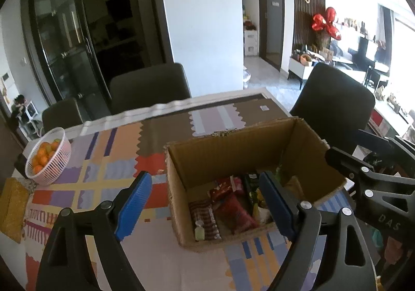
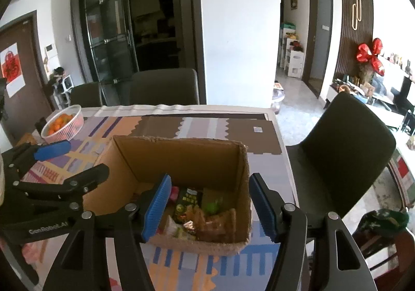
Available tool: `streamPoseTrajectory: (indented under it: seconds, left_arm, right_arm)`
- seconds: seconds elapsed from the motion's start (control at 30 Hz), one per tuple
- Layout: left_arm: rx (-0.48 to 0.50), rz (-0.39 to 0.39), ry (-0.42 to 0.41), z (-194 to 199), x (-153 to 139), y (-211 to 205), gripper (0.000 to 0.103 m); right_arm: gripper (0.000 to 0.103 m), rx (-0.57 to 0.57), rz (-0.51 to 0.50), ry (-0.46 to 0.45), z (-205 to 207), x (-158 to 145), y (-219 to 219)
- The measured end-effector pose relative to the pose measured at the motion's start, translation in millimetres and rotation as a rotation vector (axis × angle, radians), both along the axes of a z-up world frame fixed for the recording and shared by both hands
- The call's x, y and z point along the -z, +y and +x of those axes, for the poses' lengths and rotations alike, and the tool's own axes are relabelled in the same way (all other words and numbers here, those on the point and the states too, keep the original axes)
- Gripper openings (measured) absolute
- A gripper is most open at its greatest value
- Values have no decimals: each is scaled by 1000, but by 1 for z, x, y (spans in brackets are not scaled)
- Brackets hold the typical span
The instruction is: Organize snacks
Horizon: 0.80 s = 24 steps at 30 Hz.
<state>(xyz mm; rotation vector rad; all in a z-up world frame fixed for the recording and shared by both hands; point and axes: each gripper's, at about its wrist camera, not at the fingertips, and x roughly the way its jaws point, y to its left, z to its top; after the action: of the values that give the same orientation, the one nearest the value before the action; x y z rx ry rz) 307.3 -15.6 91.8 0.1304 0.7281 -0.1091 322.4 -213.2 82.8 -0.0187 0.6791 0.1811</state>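
An open cardboard box (image 1: 233,146) stands on the table and holds several snack packets (image 1: 233,210), red, brown and green. It also shows in the right wrist view (image 2: 186,158) with its snacks (image 2: 205,215). My left gripper (image 1: 207,205) is open and empty; its jaws straddle the box's left wall, one outside, one over the snacks. My right gripper (image 2: 210,208) is open and empty; its jaws straddle the box's right wall. Each gripper shows in the other's view: the right (image 1: 363,169), the left (image 2: 64,161).
A white basket of oranges (image 1: 48,157) sits at the table's left, also in the right wrist view (image 2: 63,123). A patterned mat (image 1: 109,161) covers the table. Dark chairs stand behind (image 1: 149,85) and to the right (image 2: 345,146). A yellow packet (image 1: 11,208) lies at the left edge.
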Motion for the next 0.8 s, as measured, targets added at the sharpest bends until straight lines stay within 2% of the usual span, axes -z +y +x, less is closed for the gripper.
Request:
streamPoseTrajectory:
  seconds: [0.17, 0.5, 0.8]
  left_arm:
    - [-28, 16, -61, -34, -7, 2, 91]
    - [-68, -16, -147, -102, -7, 13, 99]
    - [-75, -39, -192, -148, -4, 21, 103]
  right_arm:
    - [69, 0, 10, -32, -22, -6, -3]
    - [84, 5, 1, -120, -86, -8, -2]
    - [87, 32, -6, -152, -133, -2, -4]
